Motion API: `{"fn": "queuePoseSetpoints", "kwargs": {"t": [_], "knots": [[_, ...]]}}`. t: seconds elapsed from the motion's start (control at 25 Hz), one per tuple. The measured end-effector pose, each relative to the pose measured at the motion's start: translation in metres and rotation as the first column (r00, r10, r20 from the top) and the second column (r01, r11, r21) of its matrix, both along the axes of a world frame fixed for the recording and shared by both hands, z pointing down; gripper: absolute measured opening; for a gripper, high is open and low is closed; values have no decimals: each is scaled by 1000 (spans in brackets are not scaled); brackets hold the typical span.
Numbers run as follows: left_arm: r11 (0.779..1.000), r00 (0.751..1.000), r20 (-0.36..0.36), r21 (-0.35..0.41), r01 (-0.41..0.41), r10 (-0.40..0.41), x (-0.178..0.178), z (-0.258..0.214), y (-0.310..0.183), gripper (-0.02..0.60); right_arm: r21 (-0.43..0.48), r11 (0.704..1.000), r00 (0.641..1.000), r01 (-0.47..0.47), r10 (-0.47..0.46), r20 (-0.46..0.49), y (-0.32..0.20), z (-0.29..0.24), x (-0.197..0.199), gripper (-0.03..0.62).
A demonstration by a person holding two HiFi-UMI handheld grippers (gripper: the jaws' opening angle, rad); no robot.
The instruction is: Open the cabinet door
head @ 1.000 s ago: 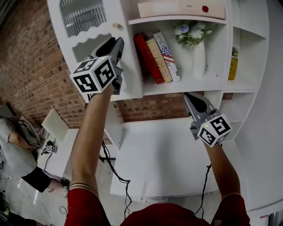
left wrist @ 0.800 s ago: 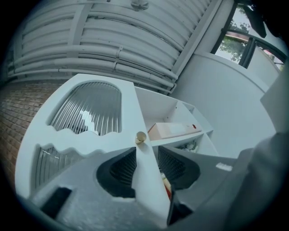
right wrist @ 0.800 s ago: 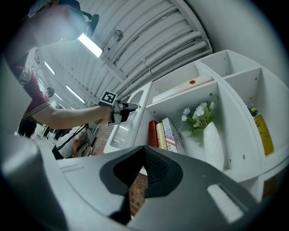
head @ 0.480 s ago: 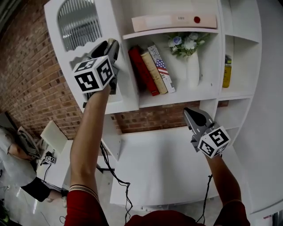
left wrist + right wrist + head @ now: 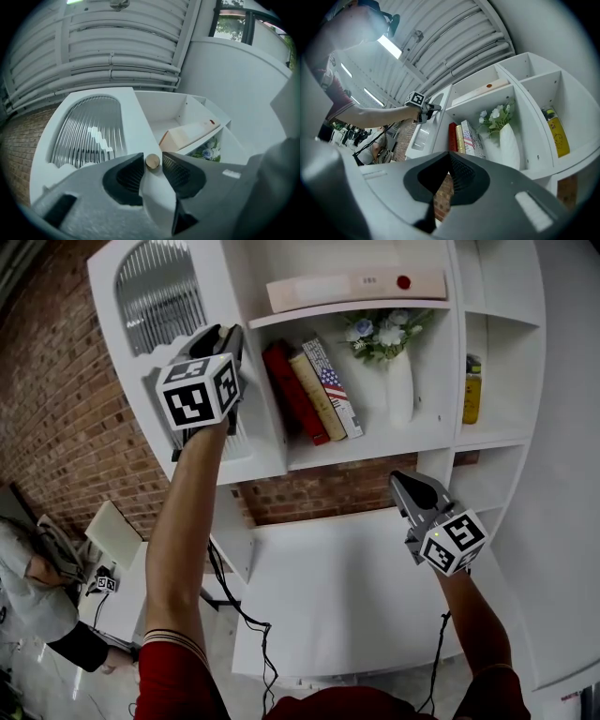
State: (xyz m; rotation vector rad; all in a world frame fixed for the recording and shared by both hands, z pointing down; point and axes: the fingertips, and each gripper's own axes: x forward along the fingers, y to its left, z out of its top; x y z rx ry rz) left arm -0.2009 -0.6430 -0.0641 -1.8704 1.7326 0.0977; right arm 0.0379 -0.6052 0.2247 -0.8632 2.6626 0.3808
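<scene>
The left hand-held gripper [image 5: 151,164] has just been closing and pinches the knob [image 5: 152,161] on the door [image 5: 89,131] edge, straight ahead between its jaws. The right hand-held gripper [image 5: 449,158], clenched and empty, is lower and well apart.

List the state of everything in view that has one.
cabinet door: looks shut.
door knob: between the left gripper's jaws.
left gripper: jaws have just been closing, now on the door knob.
right gripper: shut, empty.
books: standing, leaning.
vase: upright, holding flowers.
yellow bottle: upright.
box: lying flat.
</scene>
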Motion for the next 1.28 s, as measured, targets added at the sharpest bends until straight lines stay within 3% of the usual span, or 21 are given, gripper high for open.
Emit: {"fn": "queuePoseSetpoints", "kwargs": {"t": [0.12,0.52,0.88,1.12,1.28], "knots": [[1000,1000,-13,6,16,-16,-1,-1,0,83,-5,1000,1000,-3,3,8,1,2,6,12],[999,998,-47,15,-34,35,-1,-2,14,85,-31,999,999,3,-2,40,0,2,15,12],[984,983,-43,10,-177,177,2,-1,72,85,-20,998,997,65,-64,40,18,-4,-13,12],[977,977,-8,18,-213,213,-6,1,116,78,-14,993,993,115,-115,35,33,-5,-33,12],[973,973,-27,19,-228,229,-11,0,136,78,-17,988,988,153,-153,31,40,-4,-38,12]]}}
